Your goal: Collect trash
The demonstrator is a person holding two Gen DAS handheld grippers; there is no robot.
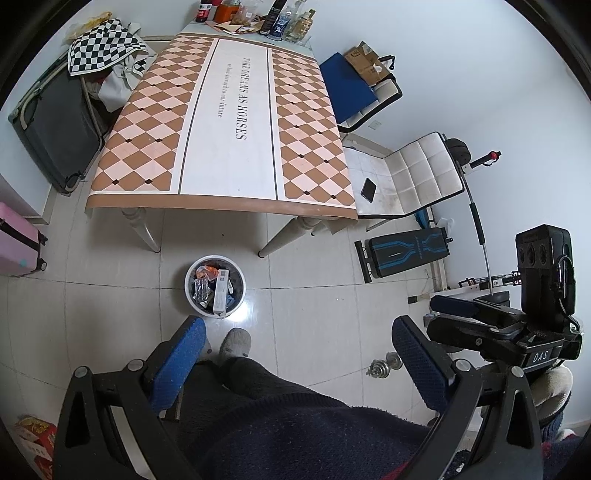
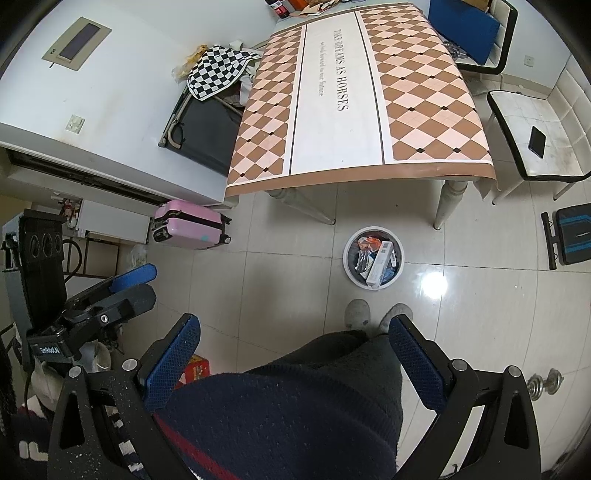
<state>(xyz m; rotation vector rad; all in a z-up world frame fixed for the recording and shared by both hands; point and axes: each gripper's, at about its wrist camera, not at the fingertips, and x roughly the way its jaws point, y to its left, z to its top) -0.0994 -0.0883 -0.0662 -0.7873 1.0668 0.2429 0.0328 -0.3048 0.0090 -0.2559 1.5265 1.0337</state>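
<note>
Both grippers hang up high over the tiled floor, pointing down at the person's legs and slippers. The left gripper (image 1: 299, 358) has its blue pads spread wide with nothing between them, and the right gripper (image 2: 295, 354) is the same, wide apart and holding nothing. From the left wrist you can also see the right gripper off at the right edge, and the right wrist catches the left one at its left edge.

The trash is in the bin (image 1: 215, 291), a small round white bucket on the floor just in front of the table (image 1: 229, 122), near the slippers (image 1: 235, 341). Inside there's a white carton (image 1: 221, 291) standing on end, a silvery foil wrapper (image 1: 201, 290) and an orange wrapper (image 1: 208, 272), all packed together. Same bin shows in the right view (image 2: 373, 257).

The table's near end is bare patterned cloth; bottles and boxes (image 1: 255, 18) crowd its far end. A phone (image 1: 368, 189) lies on the white chair (image 1: 402, 181) to the right of the table. A pink suitcase (image 2: 192, 225) sits by the wall on the left, and a small dumbbell (image 1: 384, 363) is on the floor near the right gripper.
</note>
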